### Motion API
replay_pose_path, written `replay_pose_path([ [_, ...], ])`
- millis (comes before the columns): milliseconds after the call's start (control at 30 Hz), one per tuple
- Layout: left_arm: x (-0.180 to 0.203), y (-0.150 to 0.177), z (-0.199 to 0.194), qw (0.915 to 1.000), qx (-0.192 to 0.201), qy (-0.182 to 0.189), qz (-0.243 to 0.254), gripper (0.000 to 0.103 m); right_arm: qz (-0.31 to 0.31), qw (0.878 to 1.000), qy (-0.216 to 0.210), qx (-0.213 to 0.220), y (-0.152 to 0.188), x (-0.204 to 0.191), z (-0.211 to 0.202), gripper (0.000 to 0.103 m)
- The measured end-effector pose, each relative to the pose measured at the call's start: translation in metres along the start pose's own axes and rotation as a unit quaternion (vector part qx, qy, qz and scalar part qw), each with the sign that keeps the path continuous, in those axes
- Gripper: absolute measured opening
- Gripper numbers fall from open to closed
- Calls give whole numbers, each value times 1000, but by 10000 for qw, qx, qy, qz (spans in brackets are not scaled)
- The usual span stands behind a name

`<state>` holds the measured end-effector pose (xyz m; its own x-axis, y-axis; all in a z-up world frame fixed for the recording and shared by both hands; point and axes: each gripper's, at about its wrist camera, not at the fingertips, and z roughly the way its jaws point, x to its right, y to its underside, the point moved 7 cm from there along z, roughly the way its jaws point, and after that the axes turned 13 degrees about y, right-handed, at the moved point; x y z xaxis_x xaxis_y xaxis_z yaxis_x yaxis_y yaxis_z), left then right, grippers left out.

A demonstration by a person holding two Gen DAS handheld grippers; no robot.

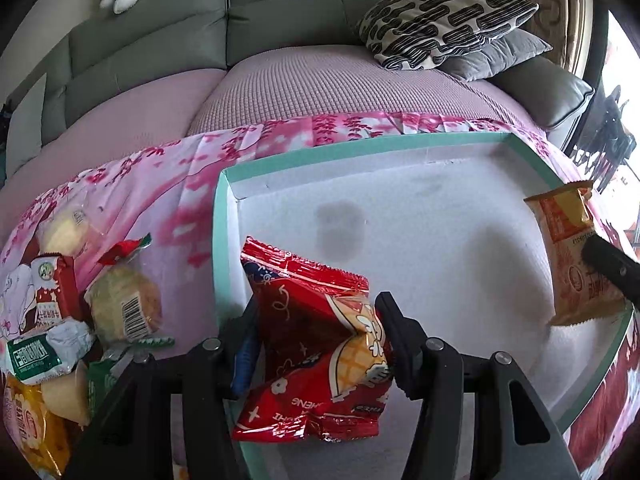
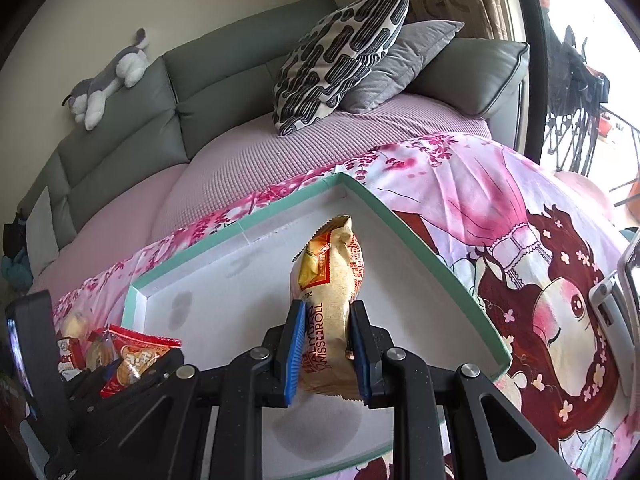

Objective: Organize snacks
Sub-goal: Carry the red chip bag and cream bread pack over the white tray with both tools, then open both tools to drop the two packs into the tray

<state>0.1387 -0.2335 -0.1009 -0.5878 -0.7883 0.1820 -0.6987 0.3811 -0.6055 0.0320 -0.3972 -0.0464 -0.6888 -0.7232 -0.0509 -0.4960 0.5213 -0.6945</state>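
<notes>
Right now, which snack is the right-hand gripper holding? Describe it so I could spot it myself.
Find the shallow white tray with the mint-green rim on the pink floral cloth. Above its white floor, the right gripper clamps a swiss roll packet between blue pads. It is tan and orange, unlike the shiny red packet in the left gripper.

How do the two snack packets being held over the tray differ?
The red snack packet in the left gripper is glossy red with cartoon prints and crumpled; the swiss roll packet in the right gripper is pale orange and plump. The red one hangs at the white tray's left edge, the swiss roll farther right. Both are sealed and clamped above the tray.
</notes>
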Motion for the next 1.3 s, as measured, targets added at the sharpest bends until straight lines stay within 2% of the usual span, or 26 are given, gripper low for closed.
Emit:
replay_pose_path([
  [500, -10, 10, -10, 9999, -106, -68, 24, 57, -111, 9999, 47, -114, 4, -2, 1, 25],
  [633, -2, 9, -11, 9998, -126, -69, 115, 68, -109, 9998, 90, -119, 3, -1, 0, 25],
  [733, 2, 5, -17, 9999, -52, -7, 89, 71, -211, 9995, 182, -132, 2, -1, -3, 26],
  [767, 3, 3, -19, 10000, -22, 22, 72, 82, -250, 9994, 210, -146, 2, -1, -4, 27],
  [800, 5, 1, -22, 10000, 28, 60, 67, 89, -289, 9992, 233, -164, 2, -2, -5, 34],
  [833, 7, -1, -26, 9999, 86, 91, 85, 94, -329, 9990, 267, -146, 2, -2, -8, 48],
  [900, 11, -3, -29, 9998, 116, 108, 138, 94, -337, 9989, 310, -105, 1, -2, -12, 66],
  [1000, 16, -7, -36, 9997, 177, 90, 168, 94, -368, 9988, 302, -89, 0, -4, -18, 66],
  [1067, 15, -11, -44, 9996, 264, 43, 120, 96, -428, 9984, 351, -110, 1, -5, -20, 70],
  [1167, 5, -14, -57, 9991, 400, -85, -101, 99, -496, 9978, 433, -127, 3, -5, -23, 83],
  [1233, -5, -14, -65, 9983, 473, -170, -288, 100, -494, 9978, 437, -106, 4, -5, -26, 96],
  [1300, -16, -13, -75, 9970, 535, -319, -453, 100, -478, 9979, 443, -52, 3, -5, -29, 103],
])
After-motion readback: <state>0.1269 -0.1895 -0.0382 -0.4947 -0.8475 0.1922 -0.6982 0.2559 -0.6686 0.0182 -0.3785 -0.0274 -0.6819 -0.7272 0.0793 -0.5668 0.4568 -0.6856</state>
